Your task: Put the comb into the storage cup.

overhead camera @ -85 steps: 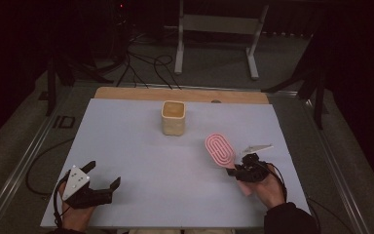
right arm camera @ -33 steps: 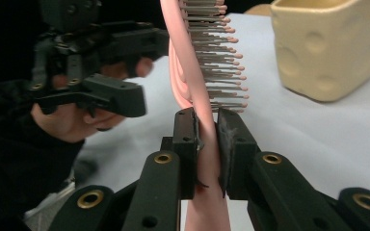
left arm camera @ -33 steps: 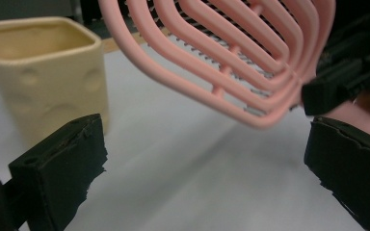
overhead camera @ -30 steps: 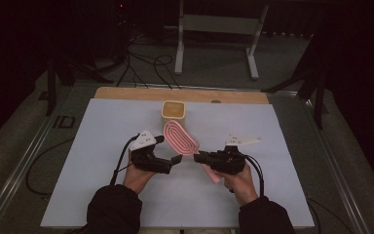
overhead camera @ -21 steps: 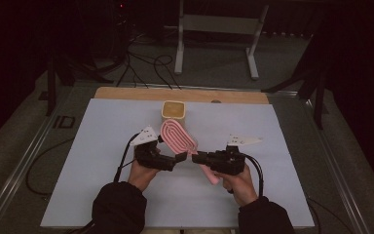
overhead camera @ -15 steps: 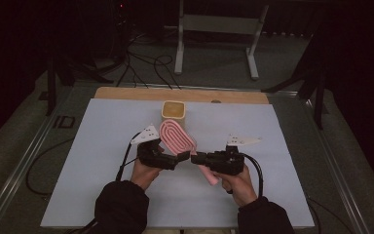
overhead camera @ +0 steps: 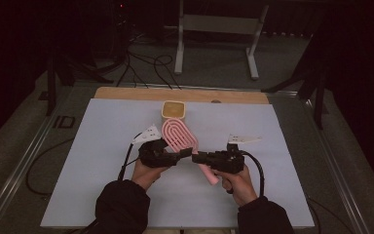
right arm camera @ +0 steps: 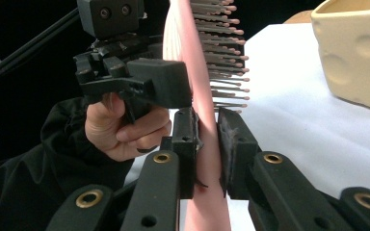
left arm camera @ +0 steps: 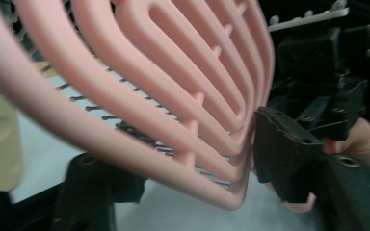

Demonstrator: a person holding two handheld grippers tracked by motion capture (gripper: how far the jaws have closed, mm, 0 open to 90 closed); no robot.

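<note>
My right gripper (right arm camera: 207,144) clamps the pink brush (overhead camera: 177,136) at its neck, frame centre. Left gripper (overhead camera: 175,157) brackets the head's lower edge, jaws parted. Handle runs toward lower right.

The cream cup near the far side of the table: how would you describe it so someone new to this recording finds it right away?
Start at the white table and go toward its far edge, by the wooden strip. The cup stands there near the middle, just beyond the pink hairbrush held up between the two grippers. It is the squarish cream container with round dimples in its side, resting untouched on the table.
</note>
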